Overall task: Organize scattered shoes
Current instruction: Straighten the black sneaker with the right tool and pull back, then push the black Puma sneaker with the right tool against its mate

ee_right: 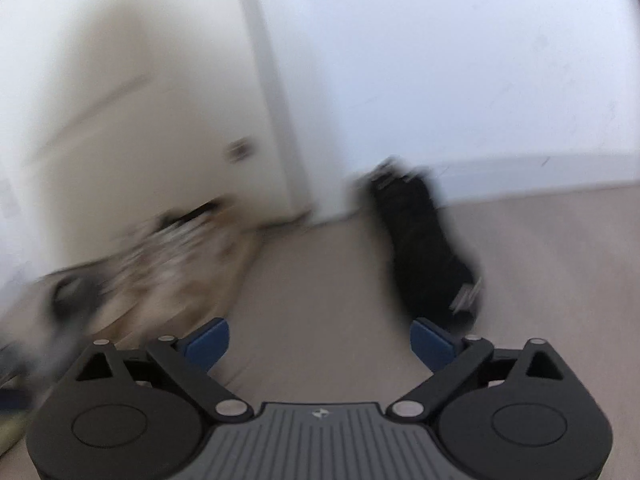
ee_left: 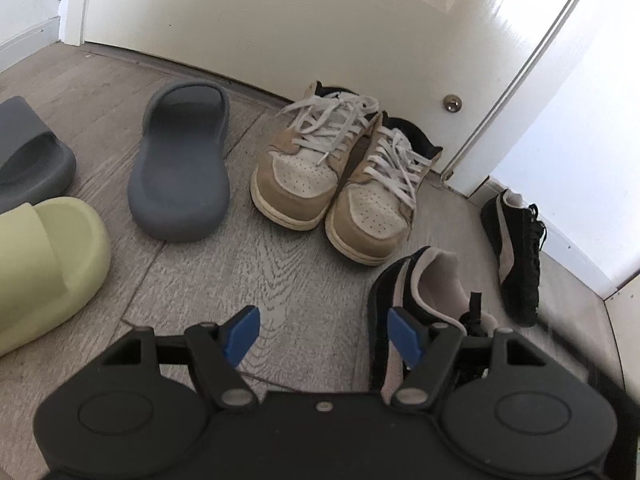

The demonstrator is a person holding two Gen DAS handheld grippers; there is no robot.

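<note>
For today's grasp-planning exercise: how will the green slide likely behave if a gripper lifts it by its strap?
The green slide looks like thick moulded foam, so it is probably light for its bulk. Its broad strap seems one piece with the sole, so it should likely hold its shape rather than flop. The matte surface suggests decent grip, though the rounded strap might squash slightly.

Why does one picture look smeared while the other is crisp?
Right wrist view: motion blur smears the black shoe and tan sneakers; only the gripper stays sharp. Left wrist view: sharp tan sneakers, though fisheye bends the door, with glare at right.
</note>
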